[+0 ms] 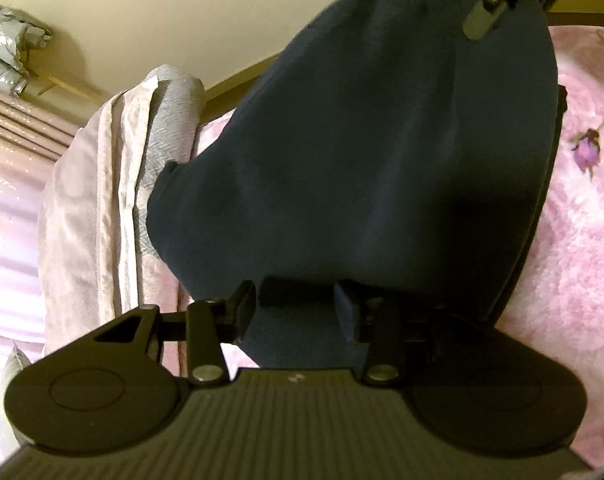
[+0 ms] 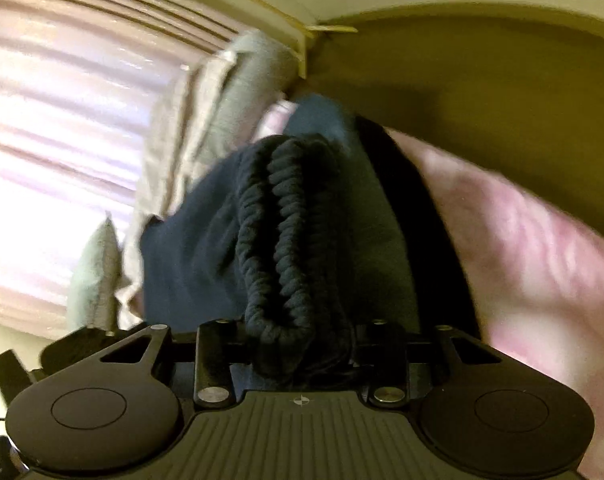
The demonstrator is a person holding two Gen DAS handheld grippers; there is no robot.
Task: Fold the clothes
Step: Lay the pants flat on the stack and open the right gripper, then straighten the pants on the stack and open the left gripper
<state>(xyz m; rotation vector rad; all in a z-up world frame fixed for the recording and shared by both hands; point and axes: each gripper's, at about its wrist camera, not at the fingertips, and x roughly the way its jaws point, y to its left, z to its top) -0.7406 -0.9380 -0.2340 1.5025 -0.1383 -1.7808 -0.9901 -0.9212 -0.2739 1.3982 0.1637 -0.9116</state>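
Right, left wrist view first: your left gripper (image 1: 297,312) is clamped on one edge of the dark navy garment (image 1: 382,140), fabric pinched between both pads, jaws only partway in because the cloth fills the gap. The garment runs away from the camera, partly lifted, its far end held up by the right gripper (image 1: 486,16) at the top of frame. It sits over the pink floral blanket (image 1: 582,208) on the bed, with a stack of folded pale bedding (image 1: 113,200) just beside it on the left and striped curtains (image 1: 17,120) beyond. Right wrist view: the gathered elastic waistband (image 2: 285,240) is bunched between your jaws, pads pressing on it, so that end reads as gripped too. Navy cloth trails off ahead and to the left, over the pink blanket, pale bedding near its far side. Frame is motion-blurred, so exactly how much of the band is caught I can't tell. Step in hand, by my read: both ends secured, you're set up to lift or fold the piece, probably trousers or shorts given the waistband. Next move calls for keeping both grips tight, tensioning the cloth evenly so it hangs flat, then bringing one end over to meet the other and laying it on the blanket. Watch the thick waistband; it could slip if the bite is shallow.
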